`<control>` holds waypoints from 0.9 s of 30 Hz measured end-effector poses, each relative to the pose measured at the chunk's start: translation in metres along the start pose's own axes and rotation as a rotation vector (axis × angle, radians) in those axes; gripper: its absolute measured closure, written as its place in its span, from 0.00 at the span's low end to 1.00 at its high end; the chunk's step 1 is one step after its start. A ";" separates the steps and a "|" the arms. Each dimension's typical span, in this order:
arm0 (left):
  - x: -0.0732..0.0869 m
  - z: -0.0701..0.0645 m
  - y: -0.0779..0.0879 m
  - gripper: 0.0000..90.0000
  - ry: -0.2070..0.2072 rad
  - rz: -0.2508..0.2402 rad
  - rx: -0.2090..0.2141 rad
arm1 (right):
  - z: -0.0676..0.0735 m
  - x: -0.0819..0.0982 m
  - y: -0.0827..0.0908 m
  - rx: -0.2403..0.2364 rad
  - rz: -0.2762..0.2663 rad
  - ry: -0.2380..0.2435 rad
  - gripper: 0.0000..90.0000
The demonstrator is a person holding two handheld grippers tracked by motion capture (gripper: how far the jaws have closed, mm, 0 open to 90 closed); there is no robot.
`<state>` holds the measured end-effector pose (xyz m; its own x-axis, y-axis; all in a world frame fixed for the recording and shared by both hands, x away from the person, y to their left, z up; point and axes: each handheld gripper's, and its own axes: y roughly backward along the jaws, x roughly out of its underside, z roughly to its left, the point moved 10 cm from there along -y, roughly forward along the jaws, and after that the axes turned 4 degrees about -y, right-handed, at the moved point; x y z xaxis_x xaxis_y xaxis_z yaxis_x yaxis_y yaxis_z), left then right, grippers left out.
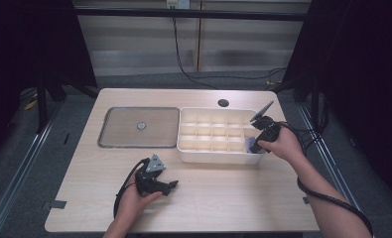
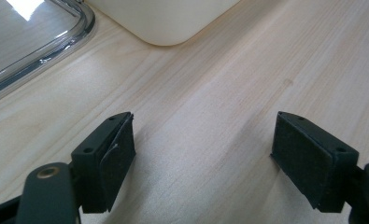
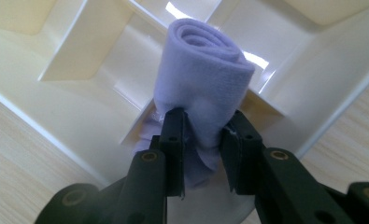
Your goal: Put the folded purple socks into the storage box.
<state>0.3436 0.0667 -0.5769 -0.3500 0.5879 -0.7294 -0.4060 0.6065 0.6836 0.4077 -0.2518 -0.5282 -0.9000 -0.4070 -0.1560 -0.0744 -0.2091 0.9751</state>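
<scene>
While both hands work at it, the pale wooden rectangular table (image 1: 218,198) carries everything, with a small round hole (image 1: 223,103) near its far edge. On the right half of the table sits the cream plastic organiser tray with a grid of compartments (image 1: 193,154), its long side running parallel to the near edge; just beside it, toward the left edge, lies the flat grey metal tray with a raised rim (image 1: 109,126), and a small round disc (image 1: 141,126) rests at its middle. The left gripper (image 1: 171,186) lies low over bare wood near the near edge, well apart from both trays, its jaws spread wide with nothing between them. The right gripper (image 3: 204,140) reaches into the organiser's near right corner compartment, where the rolled lilac fleece cloth (image 3: 203,79) stands roughly upright. Its jaws sit on either side of the roll's lower part, pads (image 3: 173,135) touching the fabric and pinching it in slightly.
</scene>
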 end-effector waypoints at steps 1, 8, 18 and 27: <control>0.000 0.000 0.000 0.23 -0.002 0.000 -0.001 | 0.000 0.000 0.000 0.001 0.005 -0.002 0.78; 0.000 0.000 0.000 0.23 -0.001 0.000 -0.001 | 0.001 -0.001 0.002 0.003 0.014 0.005 0.75; 0.000 0.000 0.000 0.23 -0.001 0.000 -0.001 | 0.002 -0.003 0.010 0.007 0.023 0.018 0.72; -0.001 0.000 -0.001 0.23 0.009 -0.009 -0.002 | 0.000 -0.007 0.021 0.021 0.014 0.023 0.72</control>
<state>0.3438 0.0658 -0.5767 -0.3541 0.5777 -0.7354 -0.4112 0.6101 0.6772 0.4120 -0.2535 -0.5062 -0.8909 -0.4303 -0.1454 -0.0709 -0.1843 0.9803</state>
